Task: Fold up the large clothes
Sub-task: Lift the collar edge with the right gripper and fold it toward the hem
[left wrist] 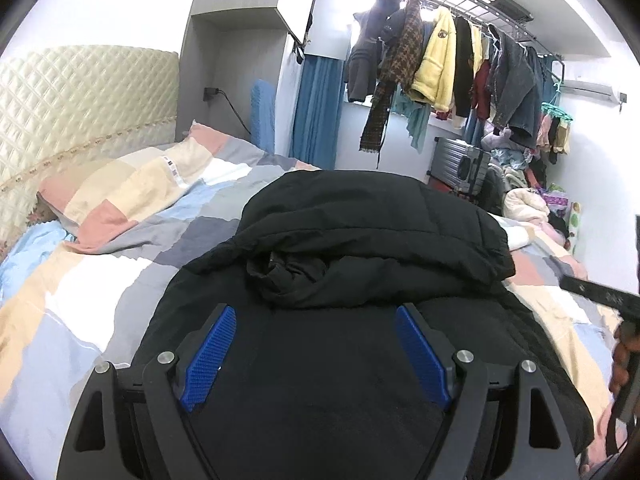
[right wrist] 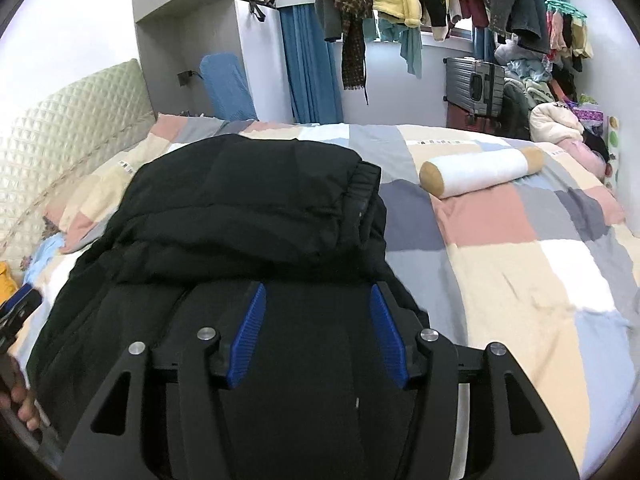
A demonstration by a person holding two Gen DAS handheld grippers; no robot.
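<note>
A large black padded jacket lies on the bed, its far part folded back over the near part in a thick layer. It also shows in the right wrist view. My left gripper is open, its blue pads apart, hovering just above the near part of the jacket and holding nothing. My right gripper is open too, blue pads apart, over the jacket's near right part and empty. The right gripper shows at the right edge of the left wrist view.
The bed has a patchwork cover in pink, grey, white and beige. A pillow lies near the quilted headboard. A white bolster lies to the right. Hanging clothes, a suitcase and a clothes pile stand beyond.
</note>
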